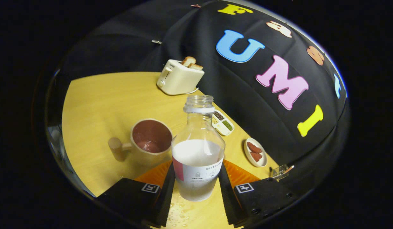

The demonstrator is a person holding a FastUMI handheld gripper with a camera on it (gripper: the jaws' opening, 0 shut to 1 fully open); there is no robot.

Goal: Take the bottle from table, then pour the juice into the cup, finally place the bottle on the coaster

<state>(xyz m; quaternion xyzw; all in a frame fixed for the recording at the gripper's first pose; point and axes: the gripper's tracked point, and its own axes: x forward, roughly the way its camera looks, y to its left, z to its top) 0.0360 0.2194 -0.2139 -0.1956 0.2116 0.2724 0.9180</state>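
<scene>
Squarely, bottle (198,152) between jaws, both touching

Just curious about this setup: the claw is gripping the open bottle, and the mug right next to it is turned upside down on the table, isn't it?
Not quite. The mug stands upright, its open mouth up, with a little liquid inside, as the gripper view shows. The rest holds: the claw grips the open bottle, one finger pressing on each side, and the mug sits right next to it on the table.

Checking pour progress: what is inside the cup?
The cup holds a little pale liquid pooled at its bottom; the bottle, gripped between the fingers, covers its near-right rim.
</scene>
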